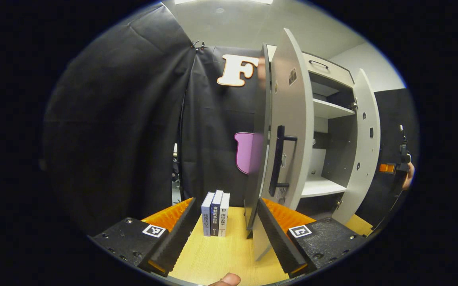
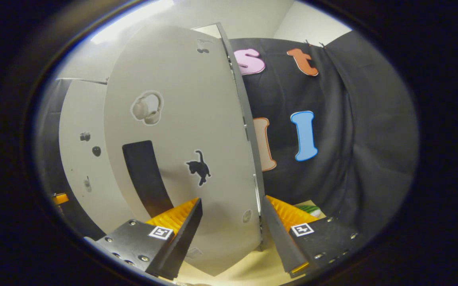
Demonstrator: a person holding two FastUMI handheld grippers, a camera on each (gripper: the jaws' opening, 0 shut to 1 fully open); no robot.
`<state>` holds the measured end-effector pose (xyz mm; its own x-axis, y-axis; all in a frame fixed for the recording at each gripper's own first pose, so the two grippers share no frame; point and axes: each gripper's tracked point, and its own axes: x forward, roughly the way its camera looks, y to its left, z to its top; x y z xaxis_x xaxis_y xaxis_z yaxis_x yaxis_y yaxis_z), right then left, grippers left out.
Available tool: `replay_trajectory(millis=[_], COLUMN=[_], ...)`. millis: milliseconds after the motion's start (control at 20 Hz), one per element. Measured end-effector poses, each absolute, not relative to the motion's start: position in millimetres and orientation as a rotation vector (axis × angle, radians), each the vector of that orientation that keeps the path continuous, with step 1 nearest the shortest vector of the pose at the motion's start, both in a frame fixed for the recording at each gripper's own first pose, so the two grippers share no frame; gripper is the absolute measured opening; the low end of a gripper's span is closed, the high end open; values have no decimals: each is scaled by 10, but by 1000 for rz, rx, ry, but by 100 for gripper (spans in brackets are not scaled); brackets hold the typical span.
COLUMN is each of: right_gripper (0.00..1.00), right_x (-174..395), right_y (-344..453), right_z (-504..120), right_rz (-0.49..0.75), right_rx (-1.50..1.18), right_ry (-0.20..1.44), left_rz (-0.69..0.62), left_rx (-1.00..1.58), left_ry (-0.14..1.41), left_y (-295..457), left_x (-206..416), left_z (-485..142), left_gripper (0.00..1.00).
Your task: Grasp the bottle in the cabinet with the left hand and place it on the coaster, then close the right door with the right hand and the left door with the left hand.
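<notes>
The left tool (image 1: 224, 232) sits low over the desk (image 1: 229, 254) with its fingers spread wide and nothing between them but bare wood, pointing straight ahead and roughly level. Its right finger (image 1: 278, 234) is right up against the bottom edge of the left door (image 1: 288, 131), though I can't tell if it's actually touching. That door stands open, edge-on to the camera, with its dark bar handle (image 1: 280, 161) facing the cabinet side. Just past the fingers, three books (image 1: 215, 213) stand upright side by side on the desk. Behind the door you can see into the cabinet (image 1: 328, 119), with pale shelves and the right door (image 1: 366, 147) swung out too. Far off at the right edge there's a hand (image 1: 408, 174) holding the other tool. In the right gripper view, the right tool (image 2: 231, 234) is also spread wide, not holding anything, tilted a bit and aimed at the outer face of the right door, which carries a black cat sticker (image 2: 199, 167) and a headphone sticker (image 2: 147, 108). The door's edge falls between the two fingers, close to the right one. I can't spot the bottle or coaster anywhere in these shots.
</notes>
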<state>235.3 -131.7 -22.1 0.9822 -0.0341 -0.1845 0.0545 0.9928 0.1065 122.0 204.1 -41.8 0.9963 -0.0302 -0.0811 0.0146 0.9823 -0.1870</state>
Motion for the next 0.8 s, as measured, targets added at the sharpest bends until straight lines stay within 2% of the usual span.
replay_trajectory(millis=[100,150,200,250,350,400,500,650,700,750,800], right_gripper=[93,89,95,97,97,97,97,97,97,97,97], right_x=[2338,2285,2235,2211,2142,2092,2011,1874,1796,1729,1640], right_y=[-1155,-986,-823,-725,-808,-893,-973,-1202,-1269,-1332,-1370], right_z=[-184,-204,-198,-169,-82,-42,17,77,70,67,57], right_rz=[-9,51,112,144,130,116,109,65,51,36,26], right_rx=[153,180,212,238,248,244,234,190,166,140,115], right_ry=[155,155,159,156,135,127,106,77,76,77,77], left_rz=[-28,-27,-24,-22,-21,-21,-20,-18,-16,-1,5], left_rx=[-182,-177,-173,-171,-171,-175,-182,-183,-169,-141,-121], left_ry=[68,62,59,56,54,53,64,67,76,82,64], left_y=[2027,2034,2052,2059,2061,2059,2038,1992,1976,1988,1982], left_x=[1388,1465,1510,1575,1713,1770,1866,2002,2036,2045,2079], left_z=[-356,-346,-328,-332,-324,-322,-347,-347,-345,-333,-267], left_gripper=[96,96,96,93,93,96,93,93,96,93,100])
